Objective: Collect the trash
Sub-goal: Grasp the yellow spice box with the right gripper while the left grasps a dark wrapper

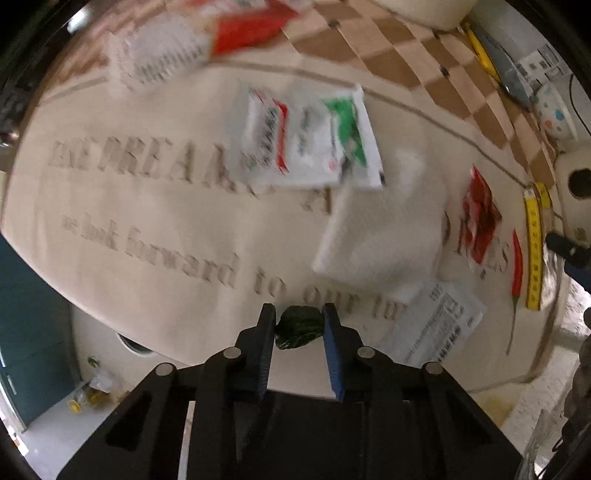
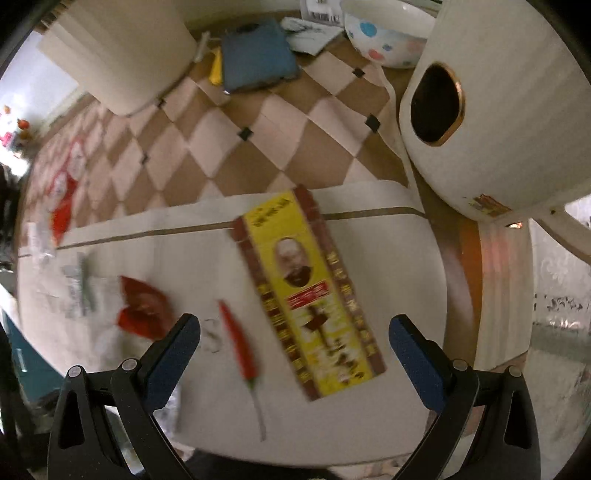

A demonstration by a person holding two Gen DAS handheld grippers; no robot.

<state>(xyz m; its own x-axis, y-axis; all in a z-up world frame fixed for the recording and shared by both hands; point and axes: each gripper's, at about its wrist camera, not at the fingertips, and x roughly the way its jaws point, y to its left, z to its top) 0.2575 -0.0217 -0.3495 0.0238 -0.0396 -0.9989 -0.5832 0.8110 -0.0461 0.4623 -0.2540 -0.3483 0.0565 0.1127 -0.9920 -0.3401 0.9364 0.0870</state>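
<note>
My left gripper (image 1: pixel 299 325) is shut on a small dark green crumpled wad (image 1: pixel 298 328), held above the cream cloth. Ahead of it lie a white tissue (image 1: pixel 380 236), a white sachet with red and green print (image 1: pixel 310 142), a printed white wrapper (image 1: pixel 439 326) and a red wrapper (image 1: pixel 480 218). My right gripper (image 2: pixel 294 332) is open and empty above a yellow flat box with a portrait (image 2: pixel 310 295) and a red chili (image 2: pixel 238 345). The red wrapper (image 2: pixel 142 308) lies left of it. A white bin with a gold-rimmed hole (image 2: pixel 491 110) stands at the right.
A cream cloth with grey lettering (image 1: pixel 147 236) covers the table over a checked cloth (image 2: pixel 229 147). A dotted bowl (image 2: pixel 384 33), a blue pouch (image 2: pixel 258 59) and a white container (image 2: pixel 122 51) stand at the back. A red and white packet (image 1: pixel 192 44) lies far off.
</note>
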